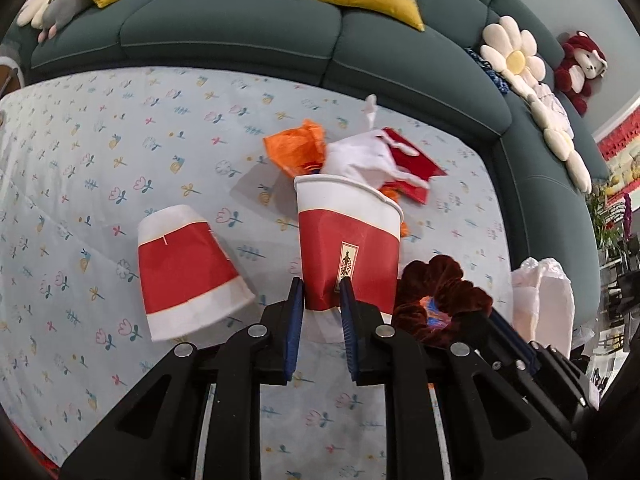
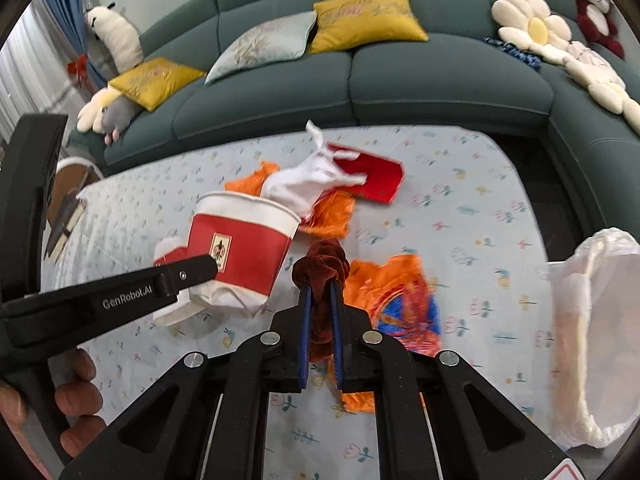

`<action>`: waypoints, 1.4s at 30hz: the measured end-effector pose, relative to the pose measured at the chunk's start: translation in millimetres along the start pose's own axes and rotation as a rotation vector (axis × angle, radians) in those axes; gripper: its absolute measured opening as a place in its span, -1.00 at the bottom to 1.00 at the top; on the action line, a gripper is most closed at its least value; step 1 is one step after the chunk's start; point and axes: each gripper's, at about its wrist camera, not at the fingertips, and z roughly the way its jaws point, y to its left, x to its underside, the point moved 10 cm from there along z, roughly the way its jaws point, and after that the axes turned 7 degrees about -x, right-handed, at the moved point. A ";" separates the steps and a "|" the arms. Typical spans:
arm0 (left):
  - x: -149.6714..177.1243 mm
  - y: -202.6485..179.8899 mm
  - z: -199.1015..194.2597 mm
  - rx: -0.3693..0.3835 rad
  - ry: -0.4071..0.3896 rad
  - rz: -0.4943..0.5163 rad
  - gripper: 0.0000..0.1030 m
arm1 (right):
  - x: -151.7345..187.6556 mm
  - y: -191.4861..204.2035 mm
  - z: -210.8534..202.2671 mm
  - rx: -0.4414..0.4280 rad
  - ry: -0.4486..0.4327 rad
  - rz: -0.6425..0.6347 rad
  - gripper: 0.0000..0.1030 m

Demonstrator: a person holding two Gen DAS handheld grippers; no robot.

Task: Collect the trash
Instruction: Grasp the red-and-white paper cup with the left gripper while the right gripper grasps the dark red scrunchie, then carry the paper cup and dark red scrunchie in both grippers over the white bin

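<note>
The left tool (image 1: pixel 320 286) pinches the upright paper cup's (image 1: pixel 350 240) base, seemingly steadying it as a bin. The right tool (image 2: pixel 320 292) is clamped on a maroon scrunchie (image 2: pixel 322 264), probably bound for the cup.

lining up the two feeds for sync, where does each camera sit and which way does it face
Left wrist: sits on the left gripper, facing along its fingers over the floral-cloth table toward the teal sofa; its jaws pinch the upright red paper cup; the right gripper is at lower right.
Right wrist: sits on the right gripper, facing the same sofa; its jaws clamp a maroon scrunchie; the left gripper and the person's fingers show at left.
Shared: cup, scrunchie, white glove, white trash bag.
</note>
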 end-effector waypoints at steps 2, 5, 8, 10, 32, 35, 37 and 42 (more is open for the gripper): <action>-0.7 -6.5 -6.6 0.004 -0.011 0.011 -0.65 | -1.5 -5.3 -10.6 0.002 -0.018 0.008 -0.83; -0.1 -20.5 -18.2 0.013 -0.027 0.030 -0.65 | -1.7 -13.0 -25.4 0.009 -0.036 0.018 -0.83; 0.0 -38.0 -30.4 0.025 -0.043 0.056 -0.65 | -0.1 -21.9 -40.6 0.015 -0.053 0.031 -0.84; 1.2 -50.3 -37.3 0.034 -0.052 0.074 -0.65 | -0.3 -27.6 -51.6 0.020 -0.066 0.037 -0.84; 39.6 -228.7 -94.1 0.151 -0.114 0.314 -0.65 | -5.5 -155.4 -211.3 0.172 -0.283 0.165 -0.84; 48.8 -250.7 -97.0 0.165 -0.114 0.347 -0.65 | -0.4 -173.3 -224.5 0.193 -0.297 0.186 -0.83; 55.3 -264.6 -97.8 0.175 -0.110 0.367 -0.65 | 5.3 -186.5 -235.1 0.208 -0.307 0.202 -0.84; 69.3 -291.8 -96.1 0.188 -0.097 0.410 -0.65 | 15.6 -211.1 -252.2 0.236 -0.319 0.236 -0.84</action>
